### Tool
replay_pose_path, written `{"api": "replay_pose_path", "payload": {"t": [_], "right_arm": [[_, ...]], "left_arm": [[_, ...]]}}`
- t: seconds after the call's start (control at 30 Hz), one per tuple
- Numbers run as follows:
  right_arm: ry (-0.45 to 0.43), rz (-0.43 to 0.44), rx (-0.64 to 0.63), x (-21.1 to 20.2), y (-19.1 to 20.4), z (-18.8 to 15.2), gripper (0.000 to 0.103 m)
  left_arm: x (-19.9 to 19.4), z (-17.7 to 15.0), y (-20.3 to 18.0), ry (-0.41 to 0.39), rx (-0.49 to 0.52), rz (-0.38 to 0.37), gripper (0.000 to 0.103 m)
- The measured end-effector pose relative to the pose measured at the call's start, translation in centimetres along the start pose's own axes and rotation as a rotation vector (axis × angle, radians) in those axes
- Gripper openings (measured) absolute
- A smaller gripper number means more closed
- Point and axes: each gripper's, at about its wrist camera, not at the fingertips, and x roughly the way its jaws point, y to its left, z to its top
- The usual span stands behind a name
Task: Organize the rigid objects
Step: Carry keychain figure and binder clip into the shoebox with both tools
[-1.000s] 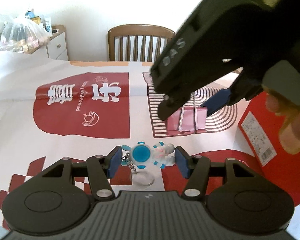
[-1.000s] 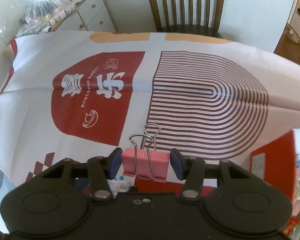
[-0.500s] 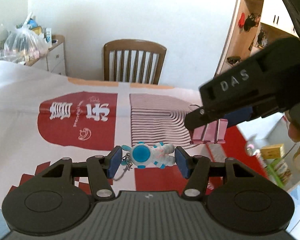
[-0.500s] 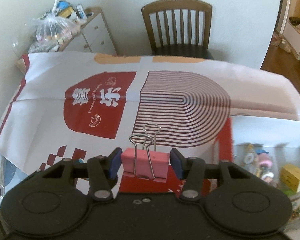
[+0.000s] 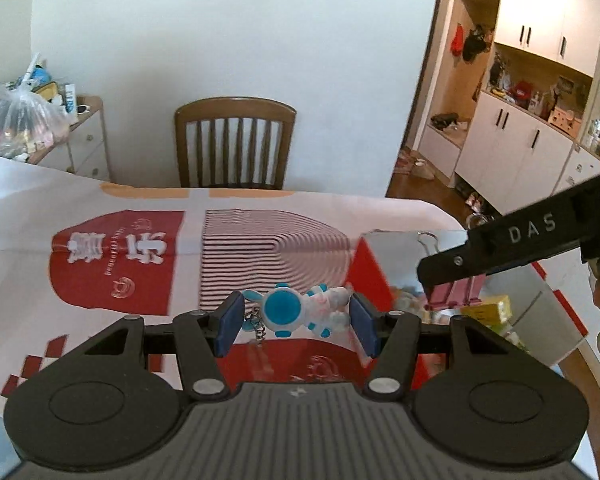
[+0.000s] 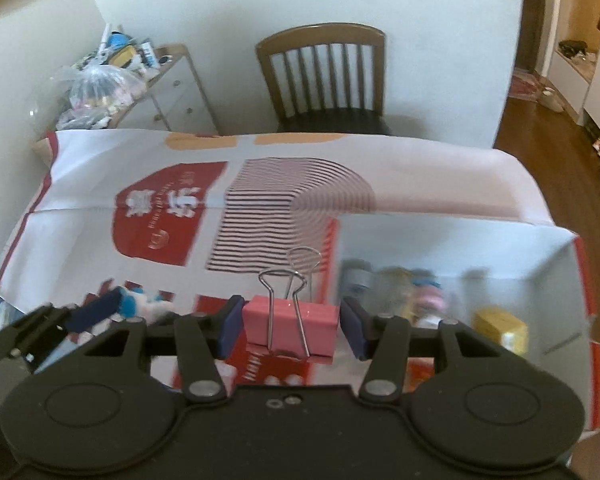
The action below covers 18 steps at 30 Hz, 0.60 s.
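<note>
My left gripper point(image 5: 296, 318) is shut on a white and blue astronaut keychain point(image 5: 296, 310), held in the air above the table. My right gripper point(image 6: 292, 326) is shut on a pink binder clip point(image 6: 290, 324) with its wire handles up. In the left wrist view the right gripper point(image 5: 452, 298) holds the clip point(image 5: 454, 294) over the open red and white box point(image 5: 370, 268) at the right. The left gripper and keychain point(image 6: 140, 304) show blurred at the left of the right wrist view.
The box point(image 6: 556, 256) holds several small items, among them a yellow block point(image 6: 500, 328). A red and white printed cloth point(image 6: 172, 200) covers the table. A wooden chair point(image 5: 234, 144) stands at the far side. A cabinet with a plastic bag point(image 5: 20, 120) is at the back left.
Both grippers have risen and moved right with their objects. The open box has come into view under the right gripper.
</note>
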Motion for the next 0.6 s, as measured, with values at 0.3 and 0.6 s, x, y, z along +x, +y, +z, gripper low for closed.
{"api": "replay_pose_path", "payload": {"t": [0.3,0.6], "right_arm": [[0.007,-0.021,0.028,-1.8,-7.1,-1.8,0.051],[0.042,-0.032,0.050,-1.6,-13.0,-3.7,0.051]], "left_arm": [[1.3,-0.6,-6.2,0.042,0.055,-0.027,0.058],[5.2,-1.1,-11.7,0.140,0.111,-0.047,0.058]]}}
